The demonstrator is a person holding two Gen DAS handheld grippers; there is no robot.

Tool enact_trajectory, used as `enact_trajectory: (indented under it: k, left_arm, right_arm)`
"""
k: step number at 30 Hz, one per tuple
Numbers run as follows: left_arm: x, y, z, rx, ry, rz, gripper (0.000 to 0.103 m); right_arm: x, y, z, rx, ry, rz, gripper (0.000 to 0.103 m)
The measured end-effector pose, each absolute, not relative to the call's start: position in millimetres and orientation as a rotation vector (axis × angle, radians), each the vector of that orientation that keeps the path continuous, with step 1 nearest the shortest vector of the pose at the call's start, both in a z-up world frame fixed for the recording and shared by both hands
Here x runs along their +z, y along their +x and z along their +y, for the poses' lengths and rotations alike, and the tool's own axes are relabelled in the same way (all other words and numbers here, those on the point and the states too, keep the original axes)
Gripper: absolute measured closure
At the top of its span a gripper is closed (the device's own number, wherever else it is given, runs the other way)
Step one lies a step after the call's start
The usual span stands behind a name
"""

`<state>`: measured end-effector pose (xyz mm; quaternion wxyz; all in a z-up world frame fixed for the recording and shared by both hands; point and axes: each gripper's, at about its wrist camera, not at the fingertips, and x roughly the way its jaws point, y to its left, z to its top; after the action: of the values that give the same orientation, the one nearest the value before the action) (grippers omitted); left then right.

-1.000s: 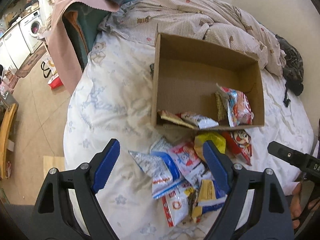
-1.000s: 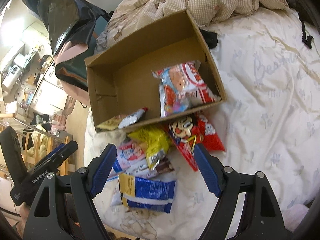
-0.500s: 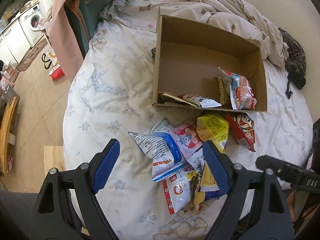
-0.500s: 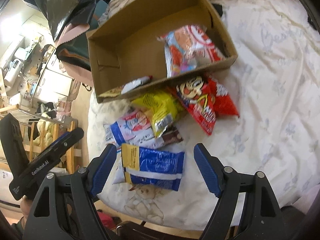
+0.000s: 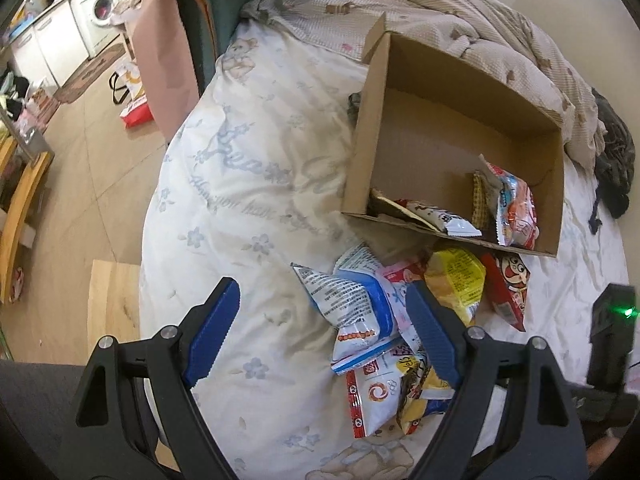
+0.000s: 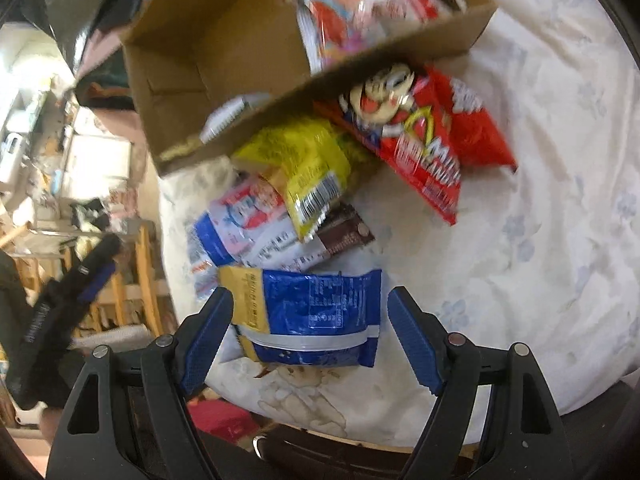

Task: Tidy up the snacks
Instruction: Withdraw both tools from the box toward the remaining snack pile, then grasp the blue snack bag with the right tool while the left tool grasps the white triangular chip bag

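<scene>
A cardboard box [image 5: 400, 92] lies on the bed with a few snack packets inside, among them a red-and-blue bag [image 5: 514, 210]. Loose packets are heaped in front of it: a white-and-blue bag [image 5: 352, 304], a yellow bag [image 5: 456, 280], a red cartoon bag [image 5: 506, 284]. My left gripper [image 5: 324, 320] hovers open over the heap's left side, nothing between its pads. In the right wrist view my right gripper [image 6: 310, 332] is open just above a blue-and-yellow packet [image 6: 316, 312], which lies between the fingers, untouched. The yellow bag [image 6: 304, 164] and red bag [image 6: 424, 136] lie beyond it, against the box [image 6: 224, 60].
The bed has a white flowered cover [image 5: 248, 184] and a rumpled checked quilt [image 5: 460, 20] behind the box. Dark clothing [image 5: 612, 160] lies at the right. The bed's edge drops to a wooden floor [image 5: 72, 168] on the left. The left gripper [image 6: 68, 280] shows at the right view's left.
Both grippers have come down closer to the heap. The right one dropped most, so the blue-and-yellow packet now lies between its fingers. Both stayed open.
</scene>
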<state>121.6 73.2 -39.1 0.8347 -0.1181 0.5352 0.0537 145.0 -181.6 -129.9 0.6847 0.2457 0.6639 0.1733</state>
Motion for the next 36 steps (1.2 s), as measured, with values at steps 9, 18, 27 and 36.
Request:
enact_trajectory:
  k: [9,18,27,36]
  left_arm:
    - [-43.9,124.0,72.9,0.103,-0.274,1.156,0.020]
    - [-49.7,124.2,83.2,0.129,-0.318,1.178,0.020]
    - [-59.6,123.0,72.6,0.106,-0.298,1.219,0.020]
    - [-128.7,106.9,12.5,-0.088,-0.251,1.538,0.020]
  right_arm:
    - [-174.6,147.6,-143.7,0.390,0.512,1.604,0.007]
    - [-163.0,141.6,-167.3,0.430,0.545,1.572,0.035]
    - [-120.5,134.3,-218.4,0.419,0.655,1.402,0.042]
    - [-111.7,141.6,-228.5,0.418,0.698,1.361,0.042]
